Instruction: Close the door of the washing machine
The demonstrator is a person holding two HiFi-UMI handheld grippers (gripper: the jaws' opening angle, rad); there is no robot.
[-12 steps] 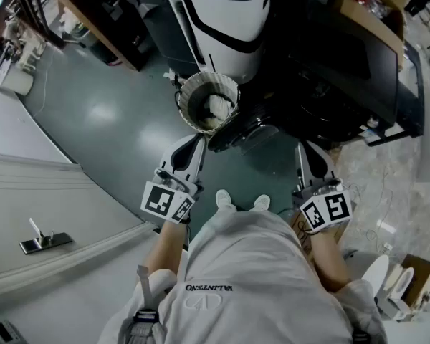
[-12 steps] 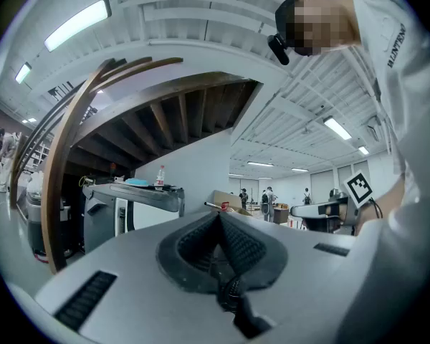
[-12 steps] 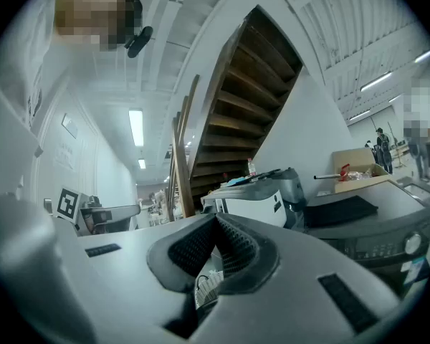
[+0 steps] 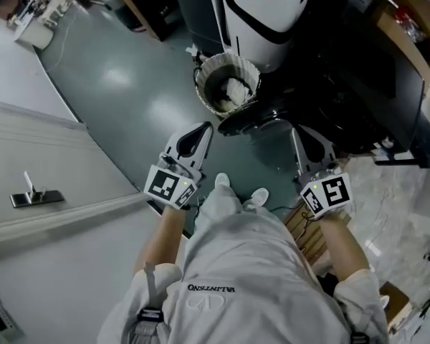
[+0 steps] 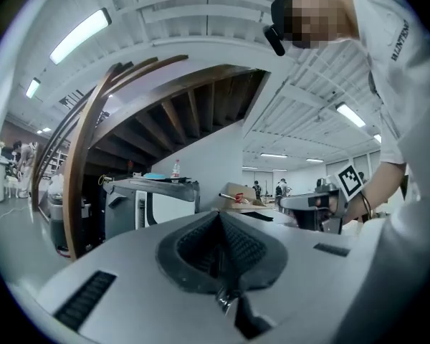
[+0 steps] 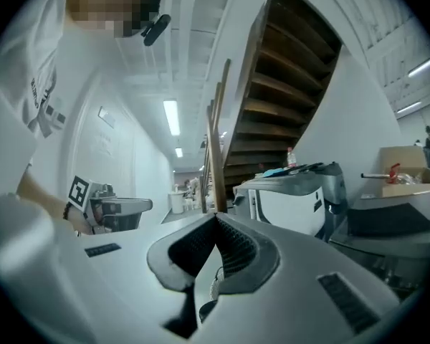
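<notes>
Washing machine door juts open from the front of the white machine. Your left hand-held gripper is clenched on nothing, near the laundry basket — your right hand-held gripper is clenched and empty too, just beside the door.

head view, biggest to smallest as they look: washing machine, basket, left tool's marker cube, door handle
1. washing machine
2. basket
3. left tool's marker cube and door handle: about alike, so unranked; the cube is nearer the camera
</notes>
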